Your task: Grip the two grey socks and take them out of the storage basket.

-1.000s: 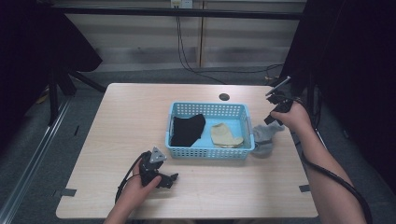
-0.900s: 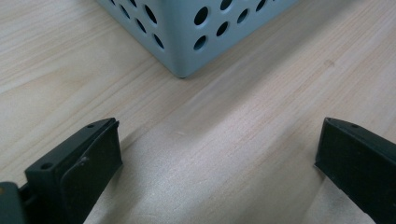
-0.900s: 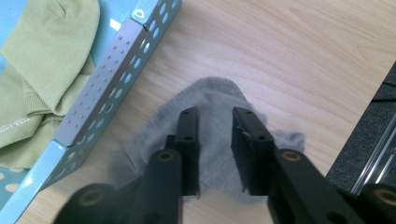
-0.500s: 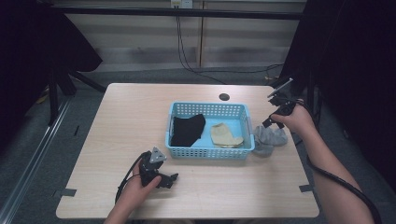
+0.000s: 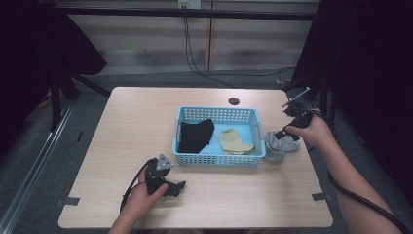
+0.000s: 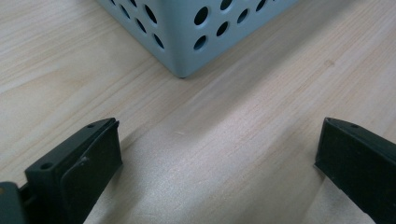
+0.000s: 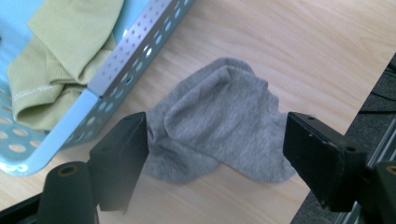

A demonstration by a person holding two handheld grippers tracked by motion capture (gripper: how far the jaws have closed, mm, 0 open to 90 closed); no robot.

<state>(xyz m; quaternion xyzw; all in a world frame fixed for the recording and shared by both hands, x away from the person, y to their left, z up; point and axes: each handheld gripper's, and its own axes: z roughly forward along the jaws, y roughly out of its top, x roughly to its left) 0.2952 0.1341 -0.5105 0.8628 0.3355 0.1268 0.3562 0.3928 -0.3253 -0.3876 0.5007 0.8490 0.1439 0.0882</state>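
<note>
Sock, grey, lies crumpled on the wooden table, just outside the right end of the blue basket, touching or nearly touching its wall. We see the right gripper above it, jaws spread wide and just been opening; the sock sits between them in the right gripper view but the pads do not press it, so released. In the basket: a black cloth and a yellow-green sock. We see the left gripper resting near the table's front edge, jaws apart over bare wood, nothing between them, near the basket's corner.
</note>
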